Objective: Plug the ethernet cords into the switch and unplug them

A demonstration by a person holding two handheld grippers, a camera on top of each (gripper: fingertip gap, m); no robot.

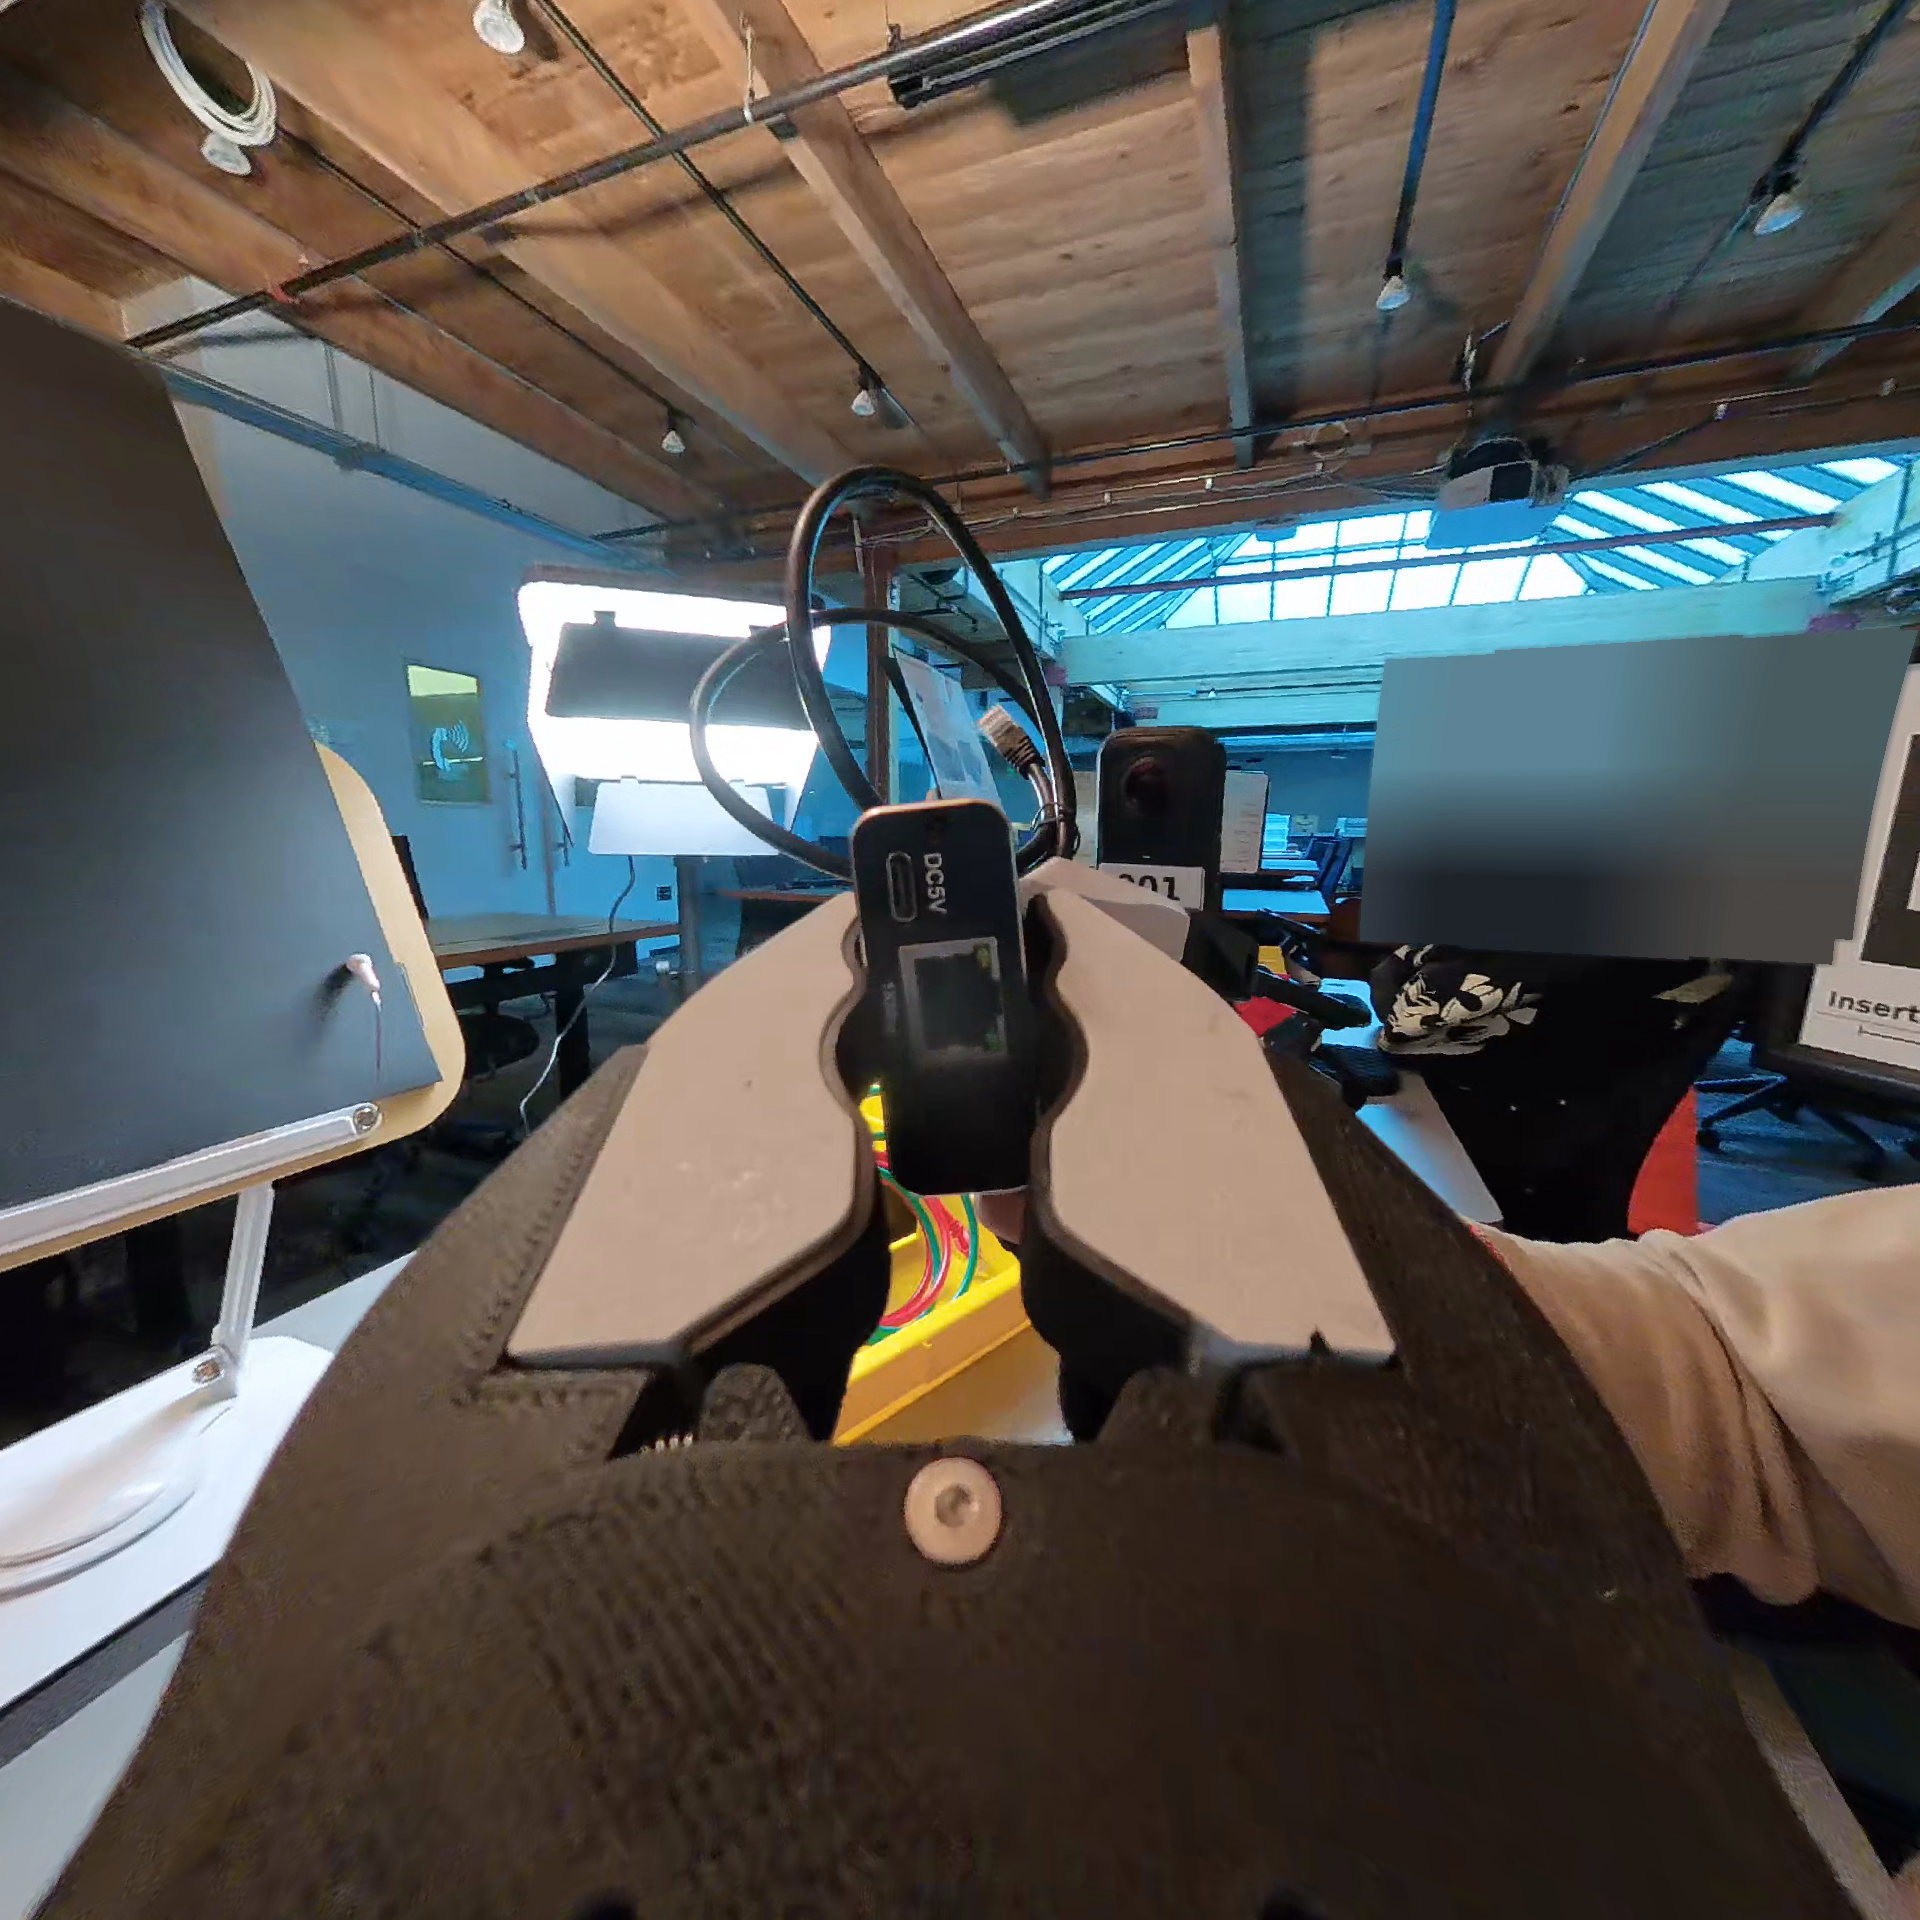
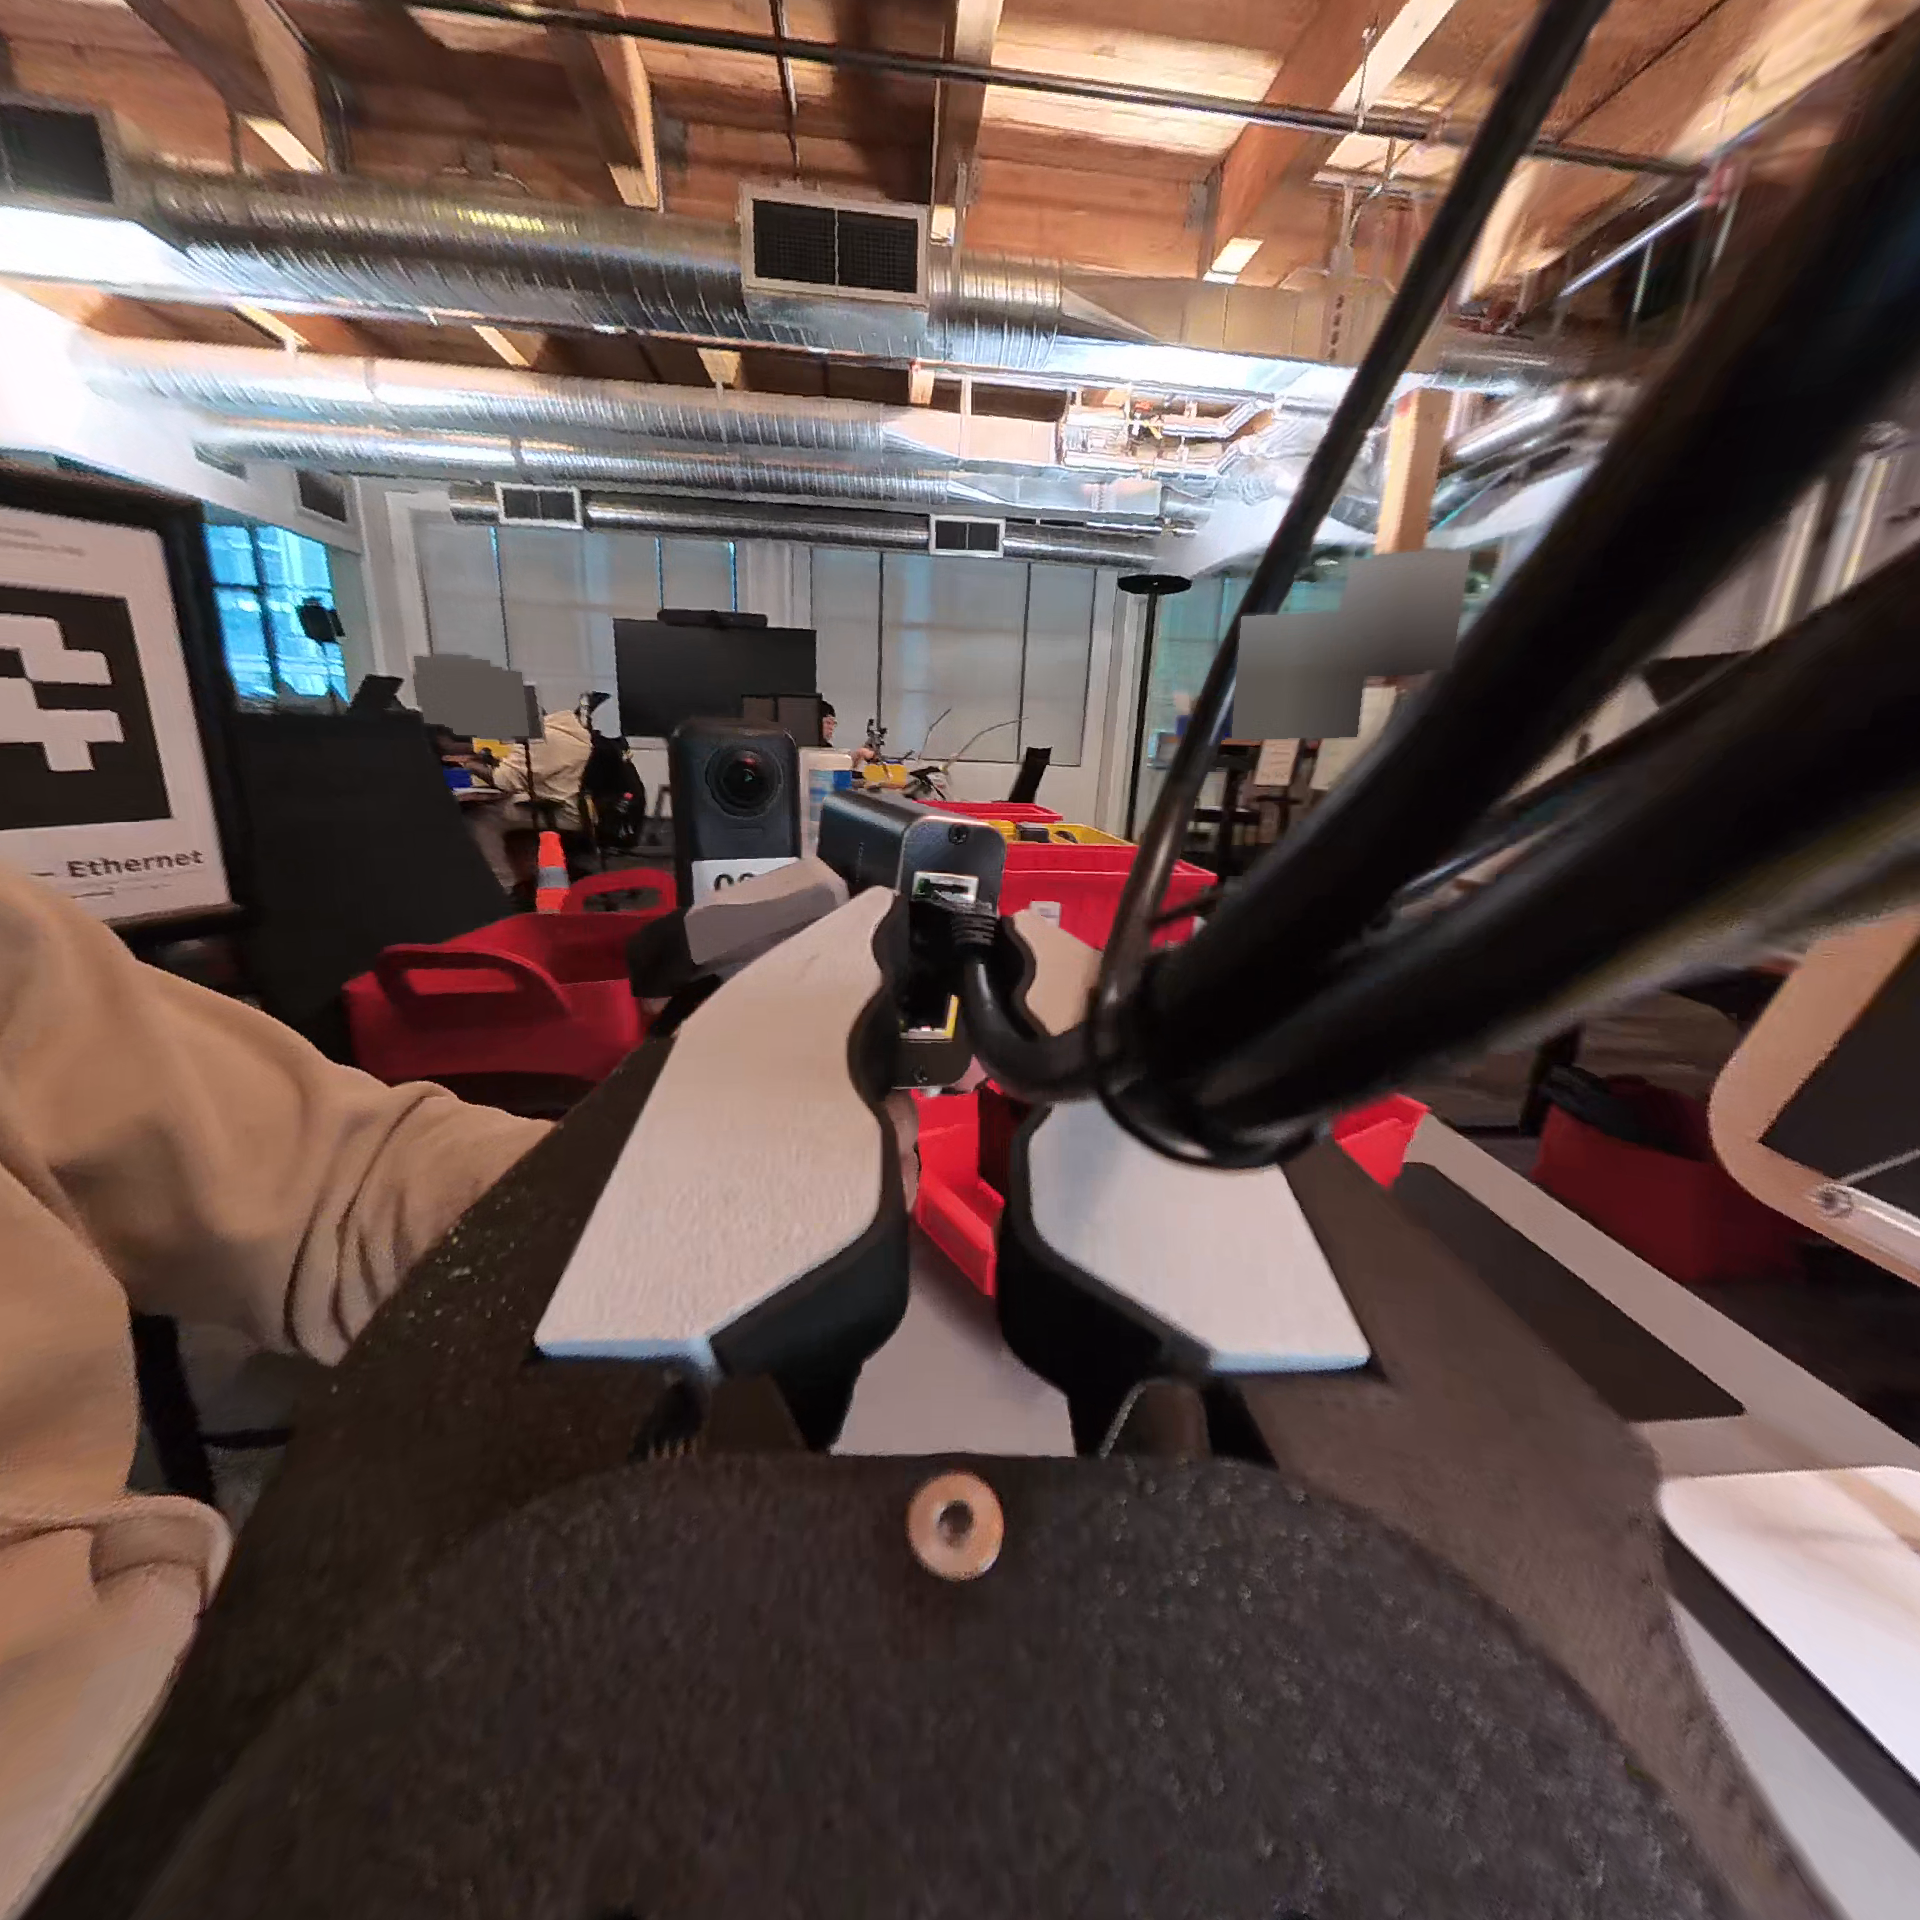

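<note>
Left hand-held gripper (image 1: 940, 1023), centre of the left wrist view: fingers clamped on the long sides of the black ethernet switch (image 1: 940, 997). Switch stands upright, long axis running up the frame; the end facing the camera shows one empty ethernet socket with a small oval power port above it.

Black ethernet cord (image 1: 914, 665) loops up behind the switch, upper centre. One clear plug (image 1: 1006, 732) hangs free, just right of the loop and above the switch.

Right wrist view: right hand-held gripper (image 2: 951, 997), centre frame, fingers drawn in around the switch's far end (image 2: 951, 873) and the cord's plug boot (image 2: 961, 920). A plug appears seated in a socket there; an empty socket shows above it and another below. Cannot tell whether the fingers pinch the plug or only flank it. Cord (image 2: 1455, 883) bends right off the boot and sweeps thick and blurred to upper right.

Judgement: the two grippers face each other along the switch's short axis. The seated plug lies dead ahead of the right gripper, which is the nearer one; the coming pull or push runs along that gripper's own forward line while the left braces.

White tabletop (image 2: 1558, 1257) at lower right. Red bins (image 2: 499, 997) left of centre, a yellow bin (image 1: 935, 1340) under the left gripper. Open workshop, timber ceiling, silver ducts.
</note>
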